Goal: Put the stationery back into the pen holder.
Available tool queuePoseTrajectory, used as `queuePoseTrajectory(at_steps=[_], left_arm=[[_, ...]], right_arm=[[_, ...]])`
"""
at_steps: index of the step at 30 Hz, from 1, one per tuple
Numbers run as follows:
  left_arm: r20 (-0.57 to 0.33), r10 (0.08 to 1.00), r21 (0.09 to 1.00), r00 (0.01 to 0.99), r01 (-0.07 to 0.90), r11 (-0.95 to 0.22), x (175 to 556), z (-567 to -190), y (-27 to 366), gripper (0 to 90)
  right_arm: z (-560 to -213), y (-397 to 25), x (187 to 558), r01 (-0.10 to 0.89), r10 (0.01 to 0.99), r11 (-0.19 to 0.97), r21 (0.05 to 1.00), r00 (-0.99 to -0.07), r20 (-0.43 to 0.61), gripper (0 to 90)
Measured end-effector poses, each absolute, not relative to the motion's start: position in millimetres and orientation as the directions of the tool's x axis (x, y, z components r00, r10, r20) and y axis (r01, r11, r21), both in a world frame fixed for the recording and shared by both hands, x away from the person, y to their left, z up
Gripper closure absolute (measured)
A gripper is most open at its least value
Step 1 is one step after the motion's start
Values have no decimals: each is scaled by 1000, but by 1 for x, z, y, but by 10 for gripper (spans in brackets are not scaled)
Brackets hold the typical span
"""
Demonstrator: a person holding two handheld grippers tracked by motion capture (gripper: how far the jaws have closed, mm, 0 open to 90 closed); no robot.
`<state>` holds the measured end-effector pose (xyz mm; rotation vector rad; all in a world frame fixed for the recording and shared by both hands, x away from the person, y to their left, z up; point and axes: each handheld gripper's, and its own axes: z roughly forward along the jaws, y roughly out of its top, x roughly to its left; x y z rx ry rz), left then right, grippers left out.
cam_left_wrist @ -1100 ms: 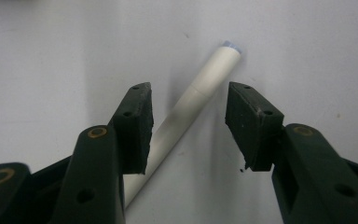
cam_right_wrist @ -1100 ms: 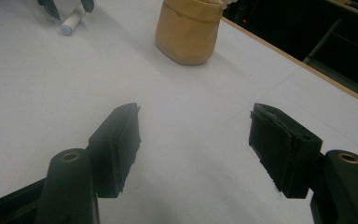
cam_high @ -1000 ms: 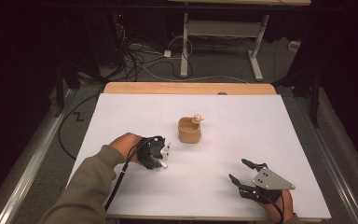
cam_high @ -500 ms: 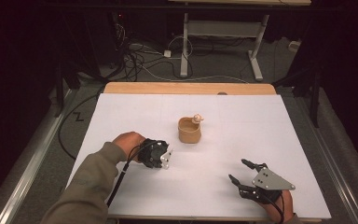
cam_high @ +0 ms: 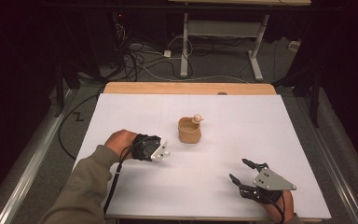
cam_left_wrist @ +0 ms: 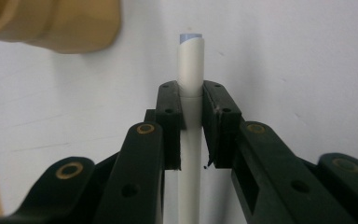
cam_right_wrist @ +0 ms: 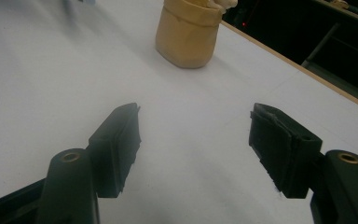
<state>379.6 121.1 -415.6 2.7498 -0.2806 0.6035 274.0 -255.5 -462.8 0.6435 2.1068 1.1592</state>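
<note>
Left gripper view: left gripper (cam_left_wrist: 191, 126) fingers (cam_left_wrist: 170, 123) clamp white pen (cam_left_wrist: 189, 93); right gripper (cam_right_wrist: 193, 140) fingers wide, nothing between

The left tool (cam_high: 161, 151), clamped on a white pen (cam_left_wrist: 189, 107), sits slightly lower on the worktop (cam_high: 135, 109) than a second ago: over the three high-view pictures it slides a short way toward the person's side and a touch to the left, so the gap between it and the tan cup (cam_high: 189, 129) is a little wider. The hand (cam_high: 120, 141) and sleeve (cam_high: 81, 186) behind it draw back with it by the same small amount.
</note>
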Motion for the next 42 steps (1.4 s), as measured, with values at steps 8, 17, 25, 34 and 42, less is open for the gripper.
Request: queuePoseTrajectory(at_steps=[8, 17, 25, 34, 42], left_arm=[[509, 65, 461, 858, -208, -863, 365, -395, 144, 757], [498, 285, 665, 819, -149, -732, 357, -392, 158, 757], [424, 446, 803, 788, -99, -588, 354, -397, 169, 758], [239, 622, 939, 746, -14, -343, 357, -407, 179, 757], [162, 678, 971, 717, 6, -239, 365, -406, 171, 757]], right_arm=[[-462, -255, 274, 108, 676, 492, 864, -673, -301, 335], [-462, -255, 273, 106, 678, 489, 866, -670, -301, 335], [-462, -256, 273, 104, 681, 488, 866, -667, -303, 335], [-462, -255, 273, 105, 680, 489, 866, -667, -303, 335], [-462, -256, 274, 106, 681, 488, 867, -666, -302, 335]])
